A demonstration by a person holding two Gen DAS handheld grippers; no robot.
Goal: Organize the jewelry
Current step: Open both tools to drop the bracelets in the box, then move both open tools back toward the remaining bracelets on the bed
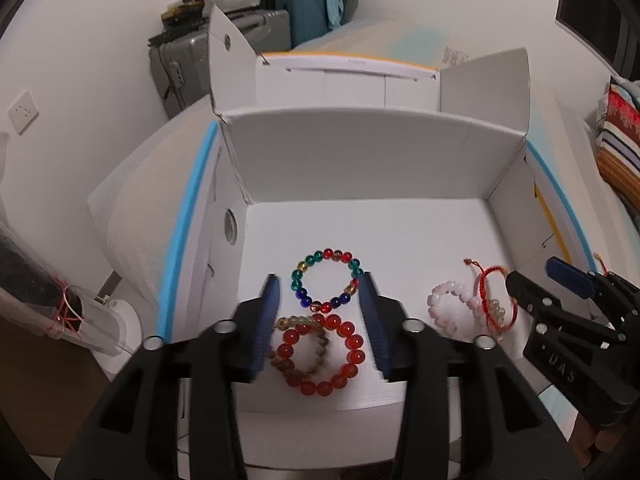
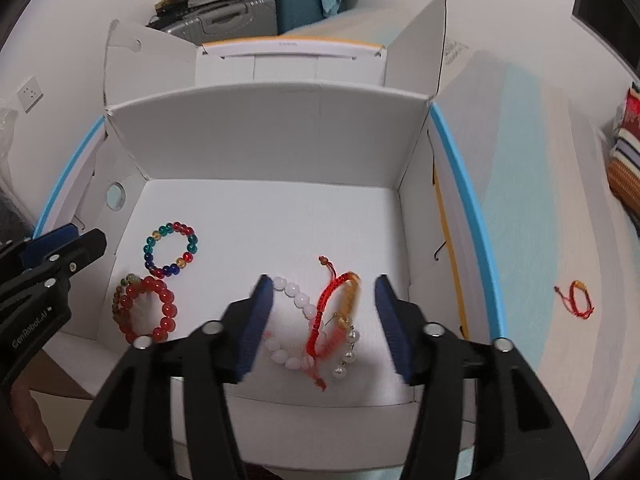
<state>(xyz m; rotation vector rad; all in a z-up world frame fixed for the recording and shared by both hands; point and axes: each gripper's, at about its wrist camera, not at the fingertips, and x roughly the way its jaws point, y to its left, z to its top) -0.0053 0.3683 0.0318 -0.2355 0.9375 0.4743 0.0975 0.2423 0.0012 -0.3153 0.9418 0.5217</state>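
A white cardboard box [image 1: 360, 160] holds the jewelry. My left gripper [image 1: 322, 286] is open above a multicolour bead bracelet [image 1: 326, 278] and a red bead bracelet [image 1: 324, 354] that overlaps a brown bead bracelet [image 1: 286, 362]. My right gripper [image 2: 322, 290] is open over a pink bead bracelet [image 2: 294, 294], a red cord bracelet [image 2: 324, 308] and a pearl earring [image 2: 348, 354]. The same pink bracelet [image 1: 448, 306] and red cord bracelet [image 1: 494, 298] show in the left wrist view, with the right gripper [image 1: 536, 276] beside them. A second red cord bracelet [image 2: 576, 298] lies outside the box on the right.
The box flaps [image 2: 416, 40] stand up at the back and sides. The box sits on a pale blue and white surface [image 2: 540, 200]. Suitcases [image 1: 224, 52] stand at the far wall. A striped cushion [image 1: 620, 148] is at the right. The left gripper [image 2: 52, 268] shows in the right wrist view.
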